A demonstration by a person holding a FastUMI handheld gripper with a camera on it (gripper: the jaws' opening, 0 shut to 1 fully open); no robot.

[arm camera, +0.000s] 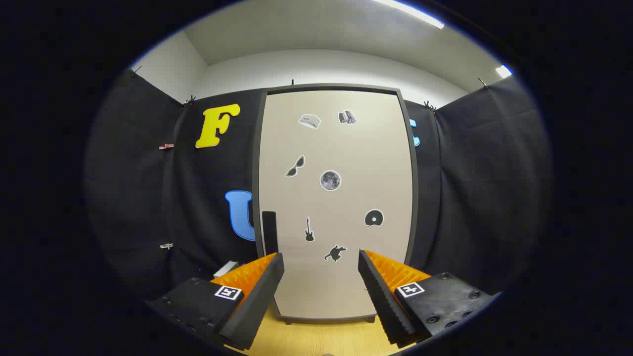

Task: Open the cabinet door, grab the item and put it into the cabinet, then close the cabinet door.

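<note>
Cream cabinet door [336, 198] shut, dead ahead beyond the gripper [321, 269], fingers spread wide, holding nothing. Dark upright handle [269, 232] just past the left fingertip [274, 262], long axis vertical, so probably a small leftward reach.

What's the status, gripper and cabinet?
Gripper open, fingers empty, facing cabinet door. Door shut, black handle just beyond left finger. Nothing between.
</note>
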